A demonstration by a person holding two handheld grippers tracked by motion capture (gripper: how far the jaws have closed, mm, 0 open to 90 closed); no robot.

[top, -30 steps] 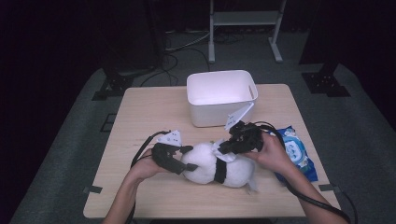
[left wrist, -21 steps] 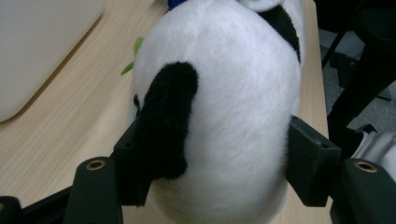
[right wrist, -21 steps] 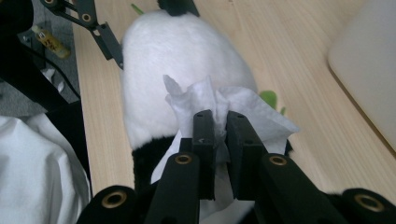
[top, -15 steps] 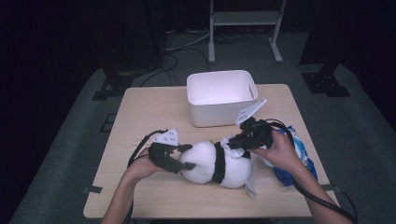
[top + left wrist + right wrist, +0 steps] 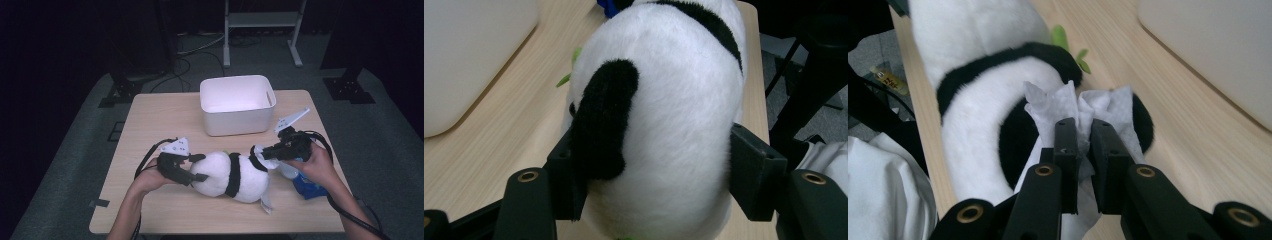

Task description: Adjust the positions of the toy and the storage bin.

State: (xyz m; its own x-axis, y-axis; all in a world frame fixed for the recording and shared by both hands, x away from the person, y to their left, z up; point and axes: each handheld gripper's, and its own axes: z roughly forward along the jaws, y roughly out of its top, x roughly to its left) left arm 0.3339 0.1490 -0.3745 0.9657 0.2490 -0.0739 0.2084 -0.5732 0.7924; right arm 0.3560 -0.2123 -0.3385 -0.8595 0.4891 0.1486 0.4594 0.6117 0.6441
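Panda [image 5: 227, 175] lying lower centre on worktop [image 5: 165, 120], clamped at head end by left tongs [image 5: 196, 167]. Wipe [image 5: 1083, 107] pinched in right tongs [image 5: 1084, 132]; best rubbed lightly, panda held steady.

The light wooden rectangular surface [image 5: 150, 125] carries a white rectangular plastic bin [image 5: 237, 105] near its far edge's middle. A white-and-black plush panda [image 5: 231, 175] lies toward the near edge. A blue plastic packet [image 5: 307, 187] sits by the right edge.
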